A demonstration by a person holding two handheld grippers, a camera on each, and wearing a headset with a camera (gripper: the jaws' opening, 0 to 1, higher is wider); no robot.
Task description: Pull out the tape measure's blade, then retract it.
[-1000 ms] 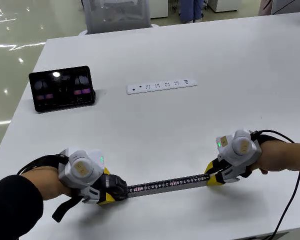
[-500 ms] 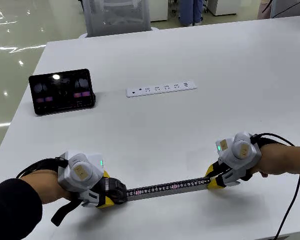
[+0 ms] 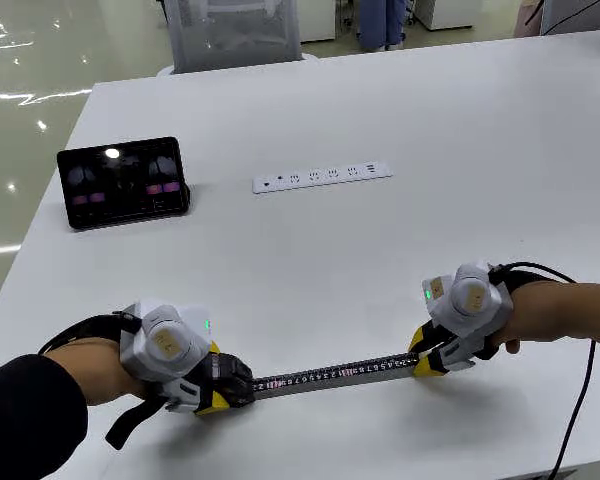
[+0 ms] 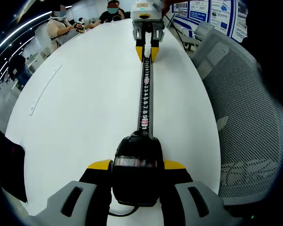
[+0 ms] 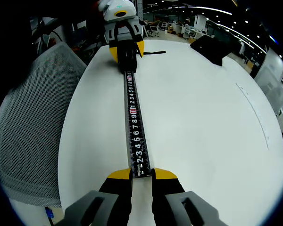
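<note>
At 6 o'clock on white desk (image 3: pixel 310 260), left claw (image 4: pixel 137 165) clamps boxy black tape measure (image 4: pixel 137 186), right claw (image 5: pixel 141 175) pinches flat numbered blade (image 5: pixel 133 122)

Tape blade (image 5: pixel 135 127) numbered 2 to 9 repeating, tens in red

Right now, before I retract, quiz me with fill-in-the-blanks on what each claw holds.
The left claw is ___ on the black tape measure case. Its black, white-numbered blade is pulled ___ to the right claw, which pinches the tip. In the head view, the long white power strip lies to the ___ of the dark tablet.
Missing: shut; out; right.
</note>
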